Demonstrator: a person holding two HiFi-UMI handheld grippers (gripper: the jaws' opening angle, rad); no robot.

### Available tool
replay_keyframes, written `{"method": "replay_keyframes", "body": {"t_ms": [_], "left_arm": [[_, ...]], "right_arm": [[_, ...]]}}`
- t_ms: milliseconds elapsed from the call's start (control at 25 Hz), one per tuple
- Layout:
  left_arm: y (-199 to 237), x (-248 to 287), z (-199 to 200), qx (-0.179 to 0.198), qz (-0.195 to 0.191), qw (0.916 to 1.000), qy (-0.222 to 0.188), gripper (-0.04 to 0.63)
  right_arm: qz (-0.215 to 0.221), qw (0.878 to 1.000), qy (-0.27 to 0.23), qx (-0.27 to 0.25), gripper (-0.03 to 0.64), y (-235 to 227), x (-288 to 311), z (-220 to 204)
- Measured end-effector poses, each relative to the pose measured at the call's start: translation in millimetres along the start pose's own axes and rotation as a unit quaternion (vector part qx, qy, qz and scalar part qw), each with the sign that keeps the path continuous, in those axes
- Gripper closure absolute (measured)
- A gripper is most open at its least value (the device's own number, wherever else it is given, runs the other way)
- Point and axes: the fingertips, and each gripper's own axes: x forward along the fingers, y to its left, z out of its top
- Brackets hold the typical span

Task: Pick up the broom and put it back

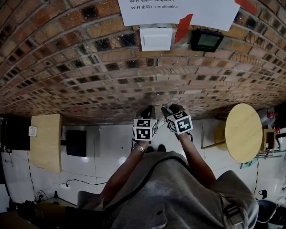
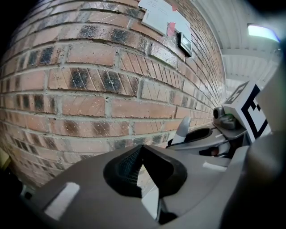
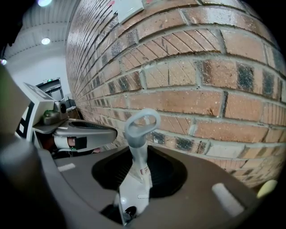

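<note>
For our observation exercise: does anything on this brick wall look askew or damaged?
Yes: the red strip at the lower edge of the white notice sits slanted and ragged, as if torn or peeling. Nothing else stands out.

Of the broom [image 3: 142, 123] only the looped top of the handle shows. The rest runs down between the jaws of the right gripper [image 3: 138, 159] and is lost under its body. In the head view the marker cubes [image 1: 145, 128] cover both pairs of jaws. A pale wedge [image 2: 149, 201] low between the jaws of the left gripper [image 2: 143, 152] cannot be identified. The paper notice [image 1: 178, 11] is cut by the top edge.
</note>
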Motion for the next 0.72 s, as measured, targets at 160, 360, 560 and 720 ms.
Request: {"method": "replay_keyframes", "body": {"t_ms": [160,360,560,720], "left_arm": [[-1,-1,-2,0.0,0.002,1.0,0.003,0.623],[-1,-3,-4,-0.002,0.007,1.0,0.004,0.623],[7,-6,-7,-0.006,0.019,0.9998,0.004,0.623],[10,-12,-14,-0.011,0.03,0.9995,0.009,0.623]], "right_arm": [[0.005,1.0,0.011,0.002,0.515,-3,4,-7],[0.004,1.0,0.021,0.018,0.514,-14,24,-35],[-0.005,0.999,0.027,0.029,0.514,-26,46,-62],[-0.02,0.995,0.083,0.051,0.514,-50,83,-107]]}}
